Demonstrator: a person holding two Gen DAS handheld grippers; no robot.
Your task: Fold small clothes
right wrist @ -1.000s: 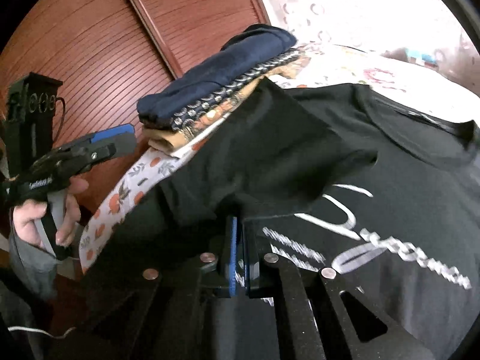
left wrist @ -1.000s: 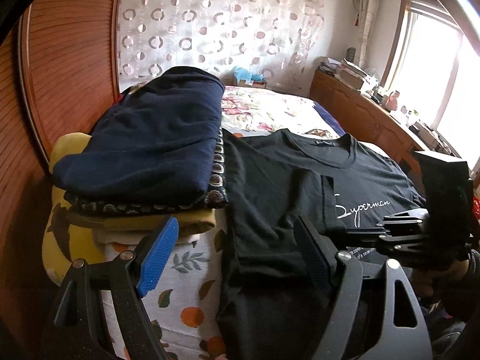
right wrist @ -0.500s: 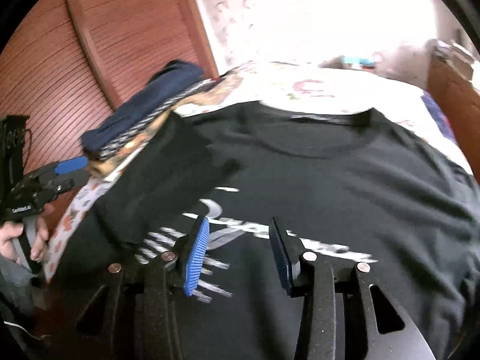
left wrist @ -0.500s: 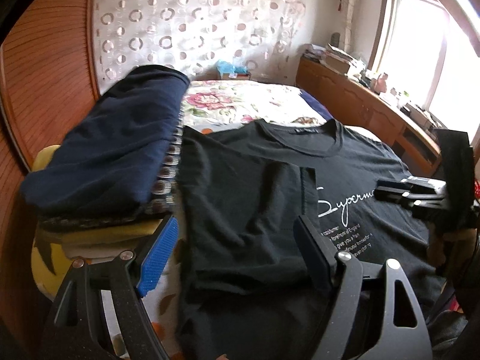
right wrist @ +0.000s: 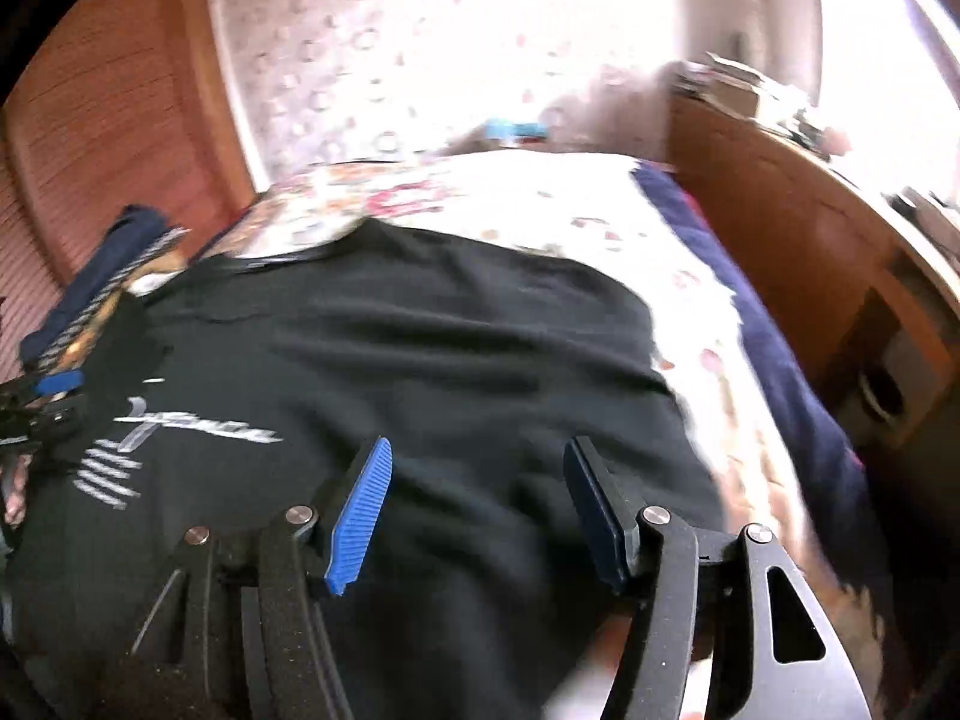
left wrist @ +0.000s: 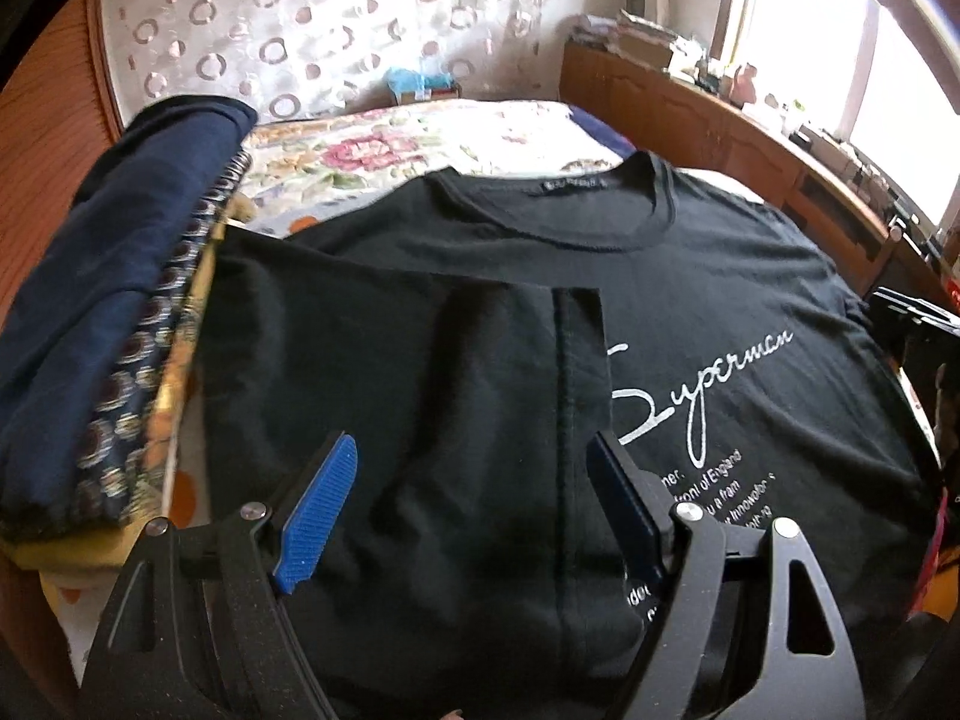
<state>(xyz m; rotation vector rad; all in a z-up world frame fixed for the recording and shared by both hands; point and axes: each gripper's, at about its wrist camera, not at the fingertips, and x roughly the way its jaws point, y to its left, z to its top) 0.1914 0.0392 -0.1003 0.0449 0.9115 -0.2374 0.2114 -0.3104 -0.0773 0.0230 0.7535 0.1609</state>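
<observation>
Folded left sleeve seen only in left wrist view; bed's [right wrist: 600,222] right edge only in right. Black T-shirt [left wrist: 690,312] is spread on bed beneath left gripper [left wrist: 474,498], jaws apart, empty; right gripper [right wrist: 480,498] jaws just opening, nothing between.

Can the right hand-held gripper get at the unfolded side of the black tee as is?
Probably yes. The right hand-held gripper hovers open over the black tee, and nothing lies on its flat right side.
</observation>
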